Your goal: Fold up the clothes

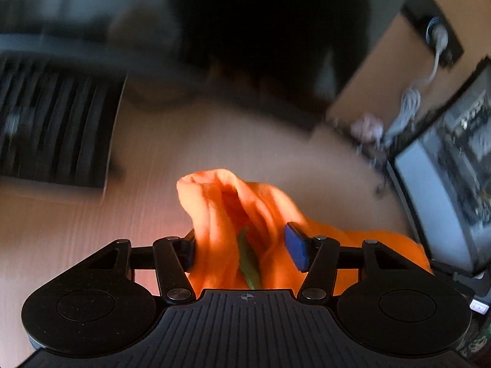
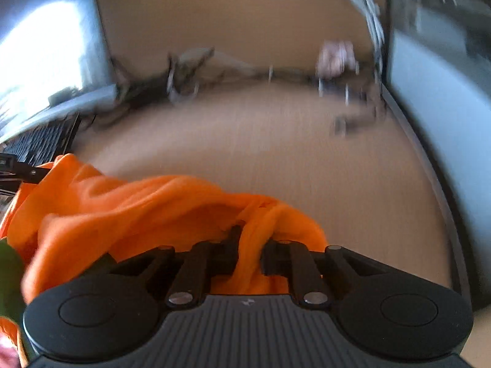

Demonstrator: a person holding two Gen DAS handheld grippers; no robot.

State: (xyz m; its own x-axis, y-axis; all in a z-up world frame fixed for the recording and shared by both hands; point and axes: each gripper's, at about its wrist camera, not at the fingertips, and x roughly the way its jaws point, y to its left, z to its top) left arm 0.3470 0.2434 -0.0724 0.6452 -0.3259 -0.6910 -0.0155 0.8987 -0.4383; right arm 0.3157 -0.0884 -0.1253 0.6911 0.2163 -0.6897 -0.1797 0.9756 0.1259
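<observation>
The right claw (image 2: pixel 249 245) is clamped tight on a bunched fold of the orange garment (image 2: pixel 129 211), which spills away toward nine o'clock over the pale wooden surface (image 2: pixel 276 153). In the left wrist view the left claw (image 1: pixel 242 250) stands half wide with another bunch of the orange garment (image 1: pixel 221 214) filling the gap; its near pad is hidden, so whether it grips I cannot tell. A black keyboard (image 1: pixel 52 122) lies at ten o'clock
</observation>
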